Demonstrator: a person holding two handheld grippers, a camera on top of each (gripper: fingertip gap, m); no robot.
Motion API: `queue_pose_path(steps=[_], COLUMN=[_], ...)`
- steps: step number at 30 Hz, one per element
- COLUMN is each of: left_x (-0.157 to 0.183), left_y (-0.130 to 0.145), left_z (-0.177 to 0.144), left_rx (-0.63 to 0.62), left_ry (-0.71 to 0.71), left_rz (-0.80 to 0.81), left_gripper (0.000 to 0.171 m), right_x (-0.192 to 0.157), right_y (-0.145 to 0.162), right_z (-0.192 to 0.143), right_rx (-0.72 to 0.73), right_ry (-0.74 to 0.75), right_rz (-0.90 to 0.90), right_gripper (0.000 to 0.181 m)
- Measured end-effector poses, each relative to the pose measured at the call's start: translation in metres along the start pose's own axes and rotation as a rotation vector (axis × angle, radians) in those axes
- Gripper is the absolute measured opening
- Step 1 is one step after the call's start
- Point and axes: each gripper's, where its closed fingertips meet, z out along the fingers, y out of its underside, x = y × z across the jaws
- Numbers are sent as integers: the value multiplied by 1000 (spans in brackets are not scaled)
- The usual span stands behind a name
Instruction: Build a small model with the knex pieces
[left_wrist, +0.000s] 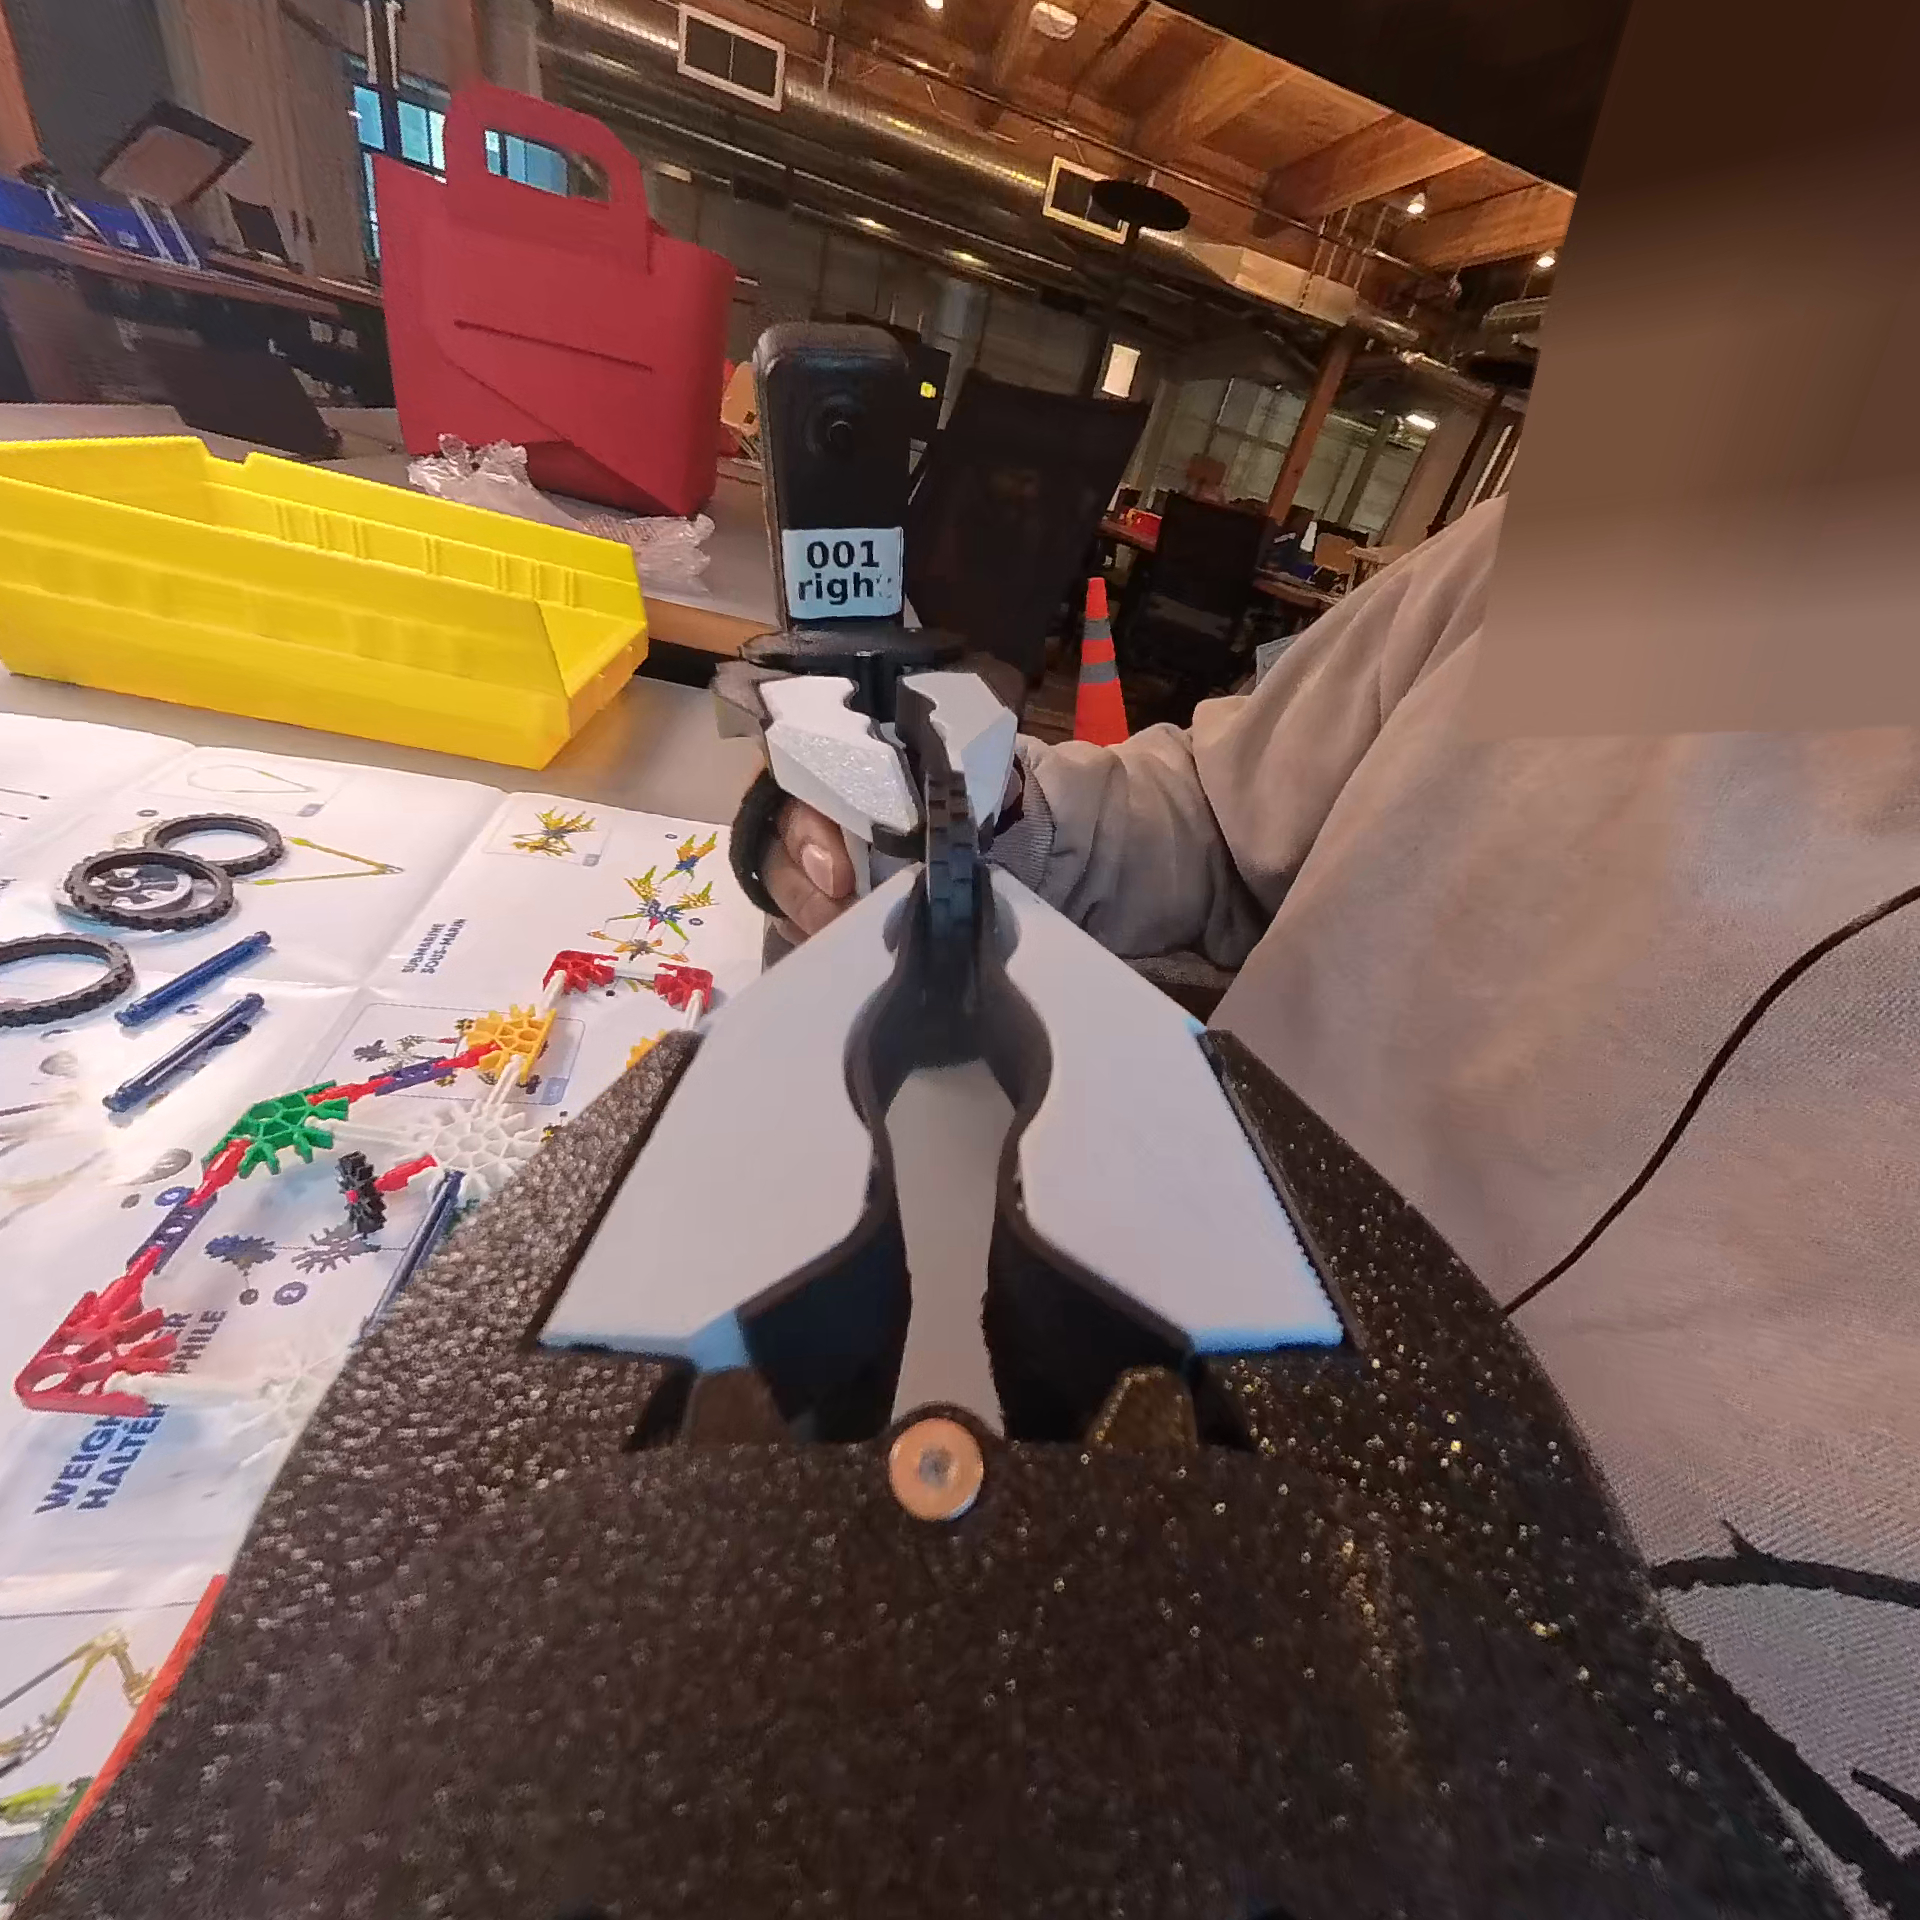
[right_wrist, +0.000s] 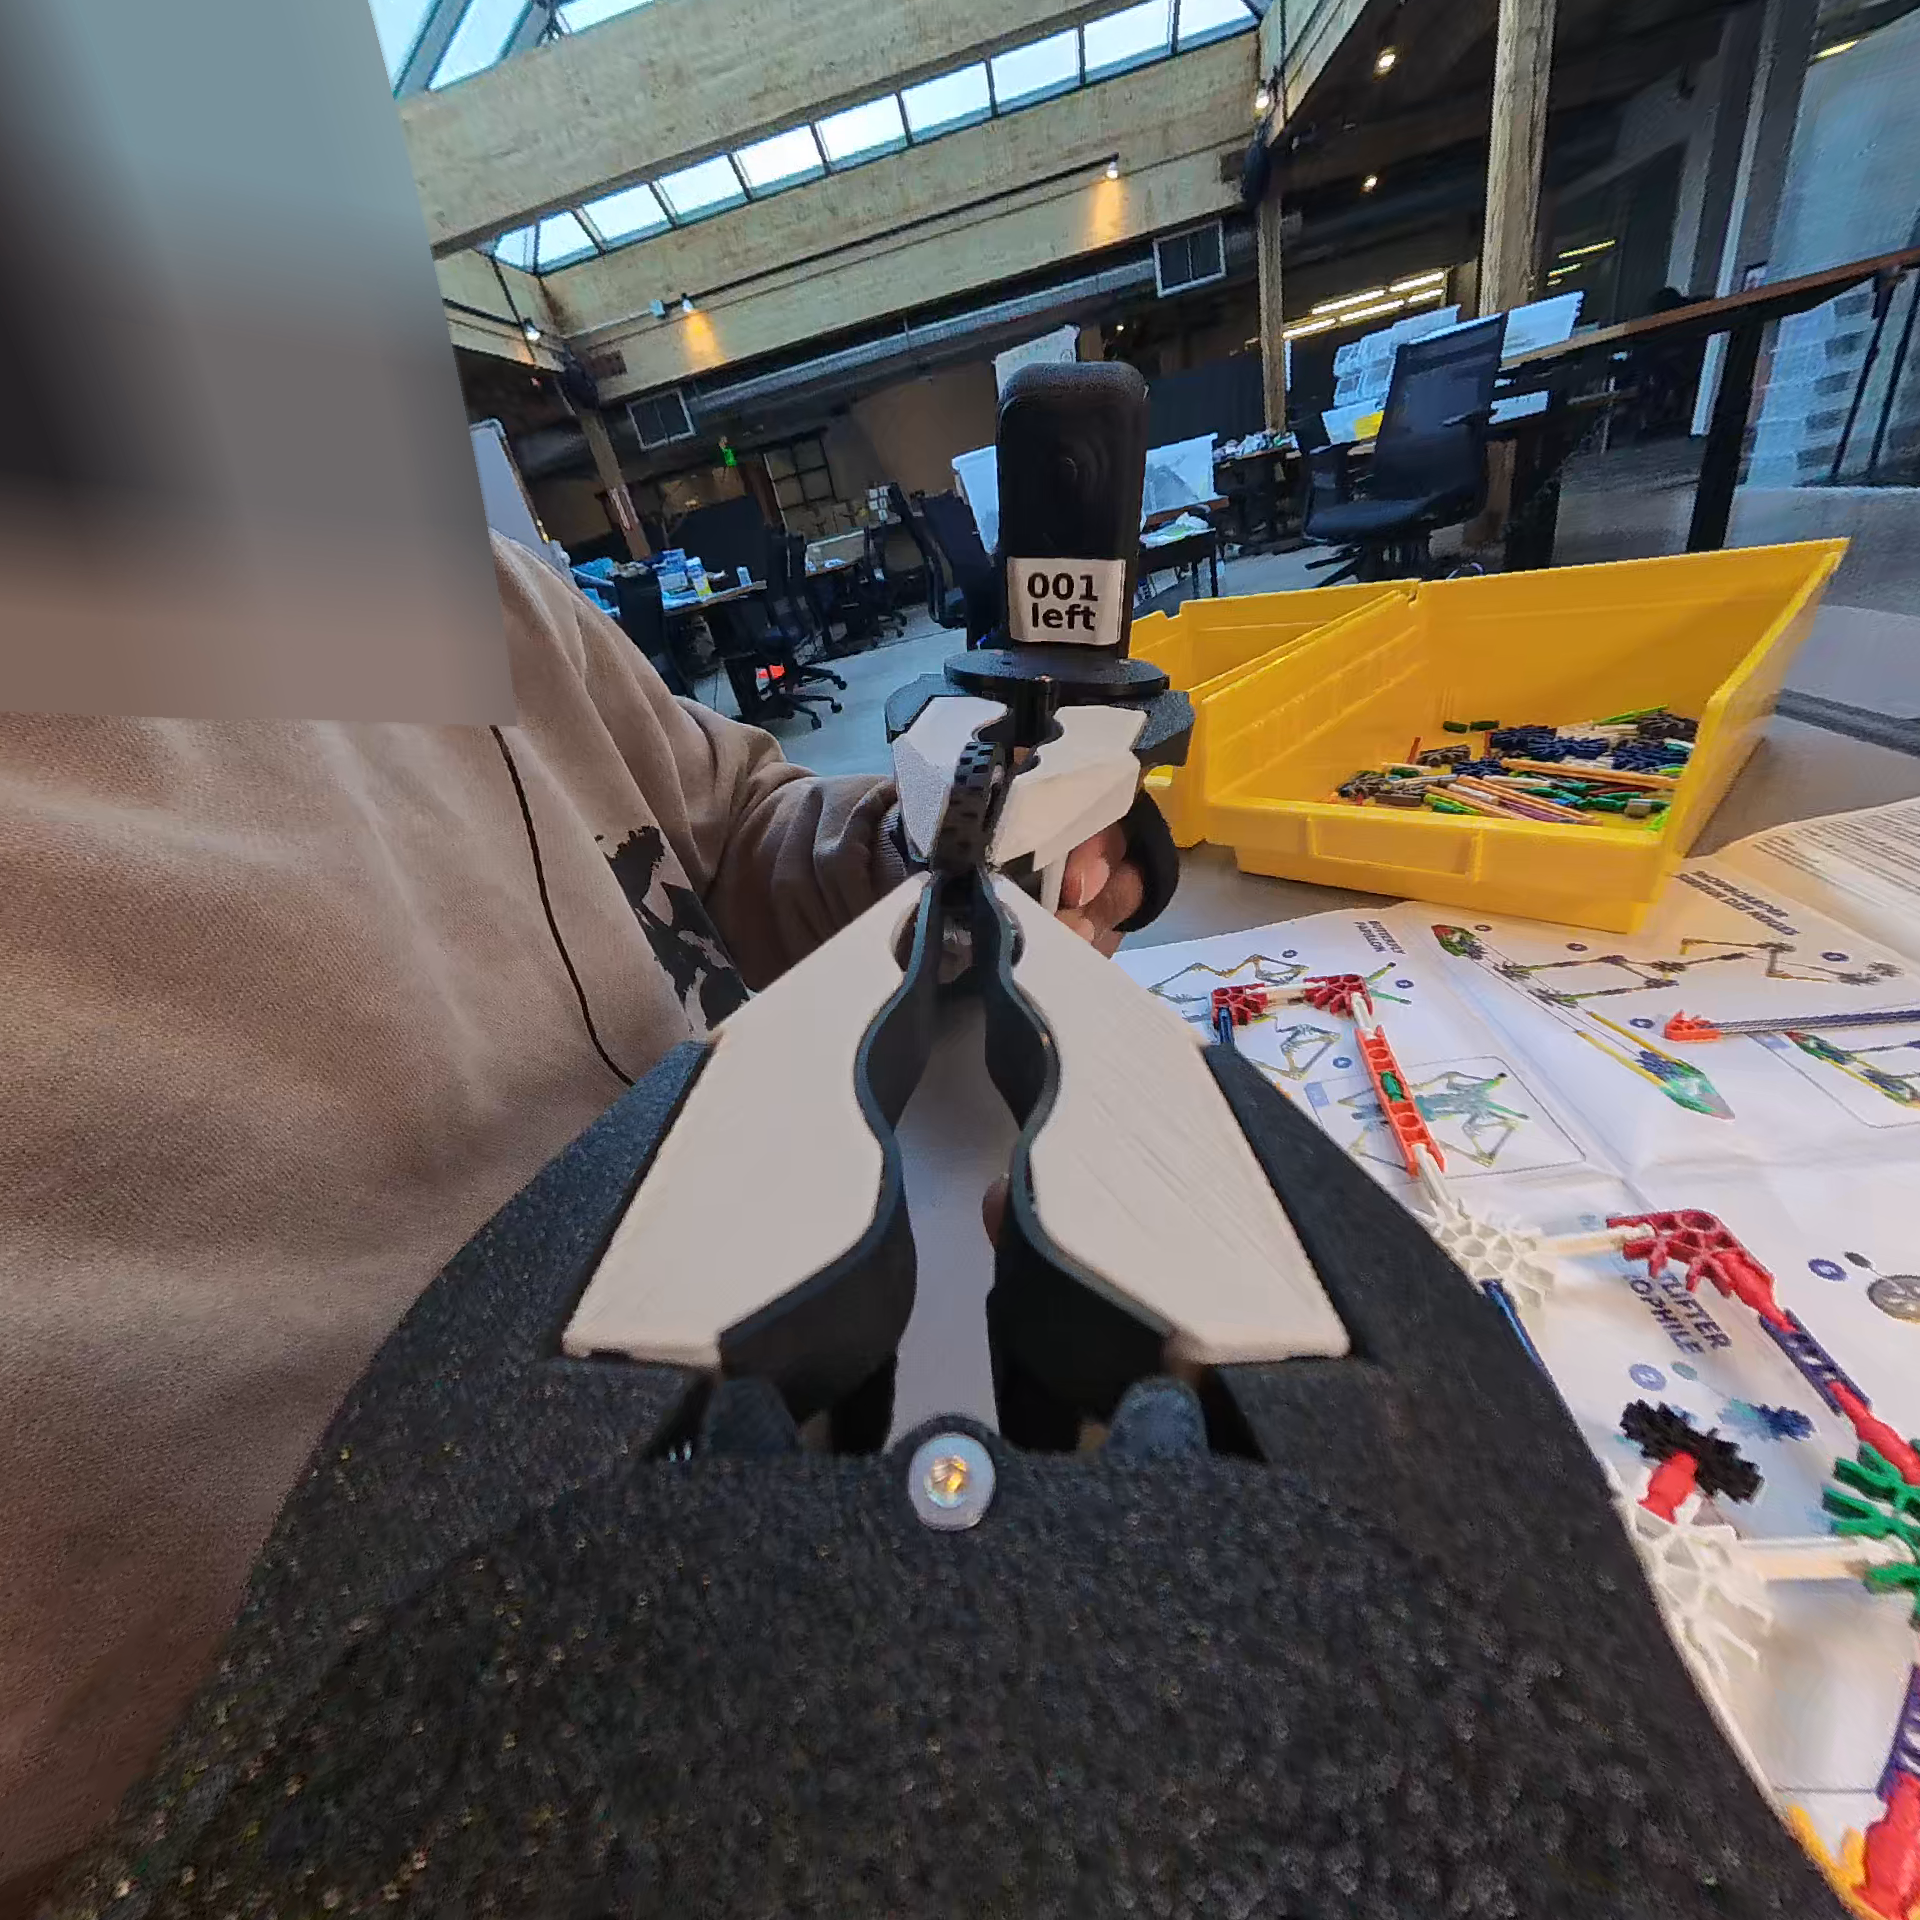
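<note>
My left gripper (left_wrist: 951, 920) and my right gripper (right_wrist: 961, 914) face each other tip to tip above the table's near edge. Both are shut on one black ridged tyre (left_wrist: 948, 831), seen edge-on and upright between them. In the right wrist view the tyre (right_wrist: 964, 800) sits in the left gripper's white fingers (right_wrist: 1070, 790). In the left wrist view the right gripper's white fingers (left_wrist: 842, 758) pinch its far side. A hand in a beige sleeve (left_wrist: 1195, 821) holds each gripper.
A yellow bin (right_wrist: 1351, 727) holds several rods and connectors. An instruction sheet (left_wrist: 416, 831) carries loose black tyres (left_wrist: 145, 883), blue rods (left_wrist: 192, 977) and a colourful connector model (left_wrist: 281, 1132). A red bag (left_wrist: 551, 312) stands behind. Both grippers' tips are close together, under 4 cm apart.
</note>
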Motion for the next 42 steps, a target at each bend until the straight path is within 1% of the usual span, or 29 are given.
queue_pose_path(steps=[7,14,18,20,23,26,28,30,32,34,37,39,42], left_x=[-6,-12,-15,-15,-16,-20,-20,-21,-21,-21,-18,-20,-30], left_y=[3,4,7,8,10,8,7,9,10,7,3,4,5], left_z=[0,0,1,2,5,4,4,4,4,2,0,-2,-5], left_rx=[-34,-61,-68,-80,-91,-70,-44,-38,-23,5,48,54,42], left_ry=[-54,-105,-125,-136,-148,-155,-150,-146,-136,-122,-68,-72,-128], left_rz=[50,94,93,121,162,152,132,118,98,65,39,22,38], left_gripper=[3,4,6,7,8,7,5,3,3,4,3,3,3], right_x=[5,10,10,10,10,16,19,22,23,24,22,25,35], right_y=[7,16,18,19,20,19,18,18,18,16,12,13,13], right_z=[-2,-2,-2,-3,-6,-6,-6,-4,-2,0,4,5,5], right_rx=[-35,-154,-188,-196,-186,-122,-91,-79,-80,-64,-31,-42,-41], right_ry=[48,155,192,204,221,235,211,183,145,108,56,66,111], right_rz=[-28,-166,-182,-169,-123,-77,-67,-64,-87,-73,-58,-66,-67], right_gripper=[2,3,3,3,3,5,6,11,10,9,9,8,7])
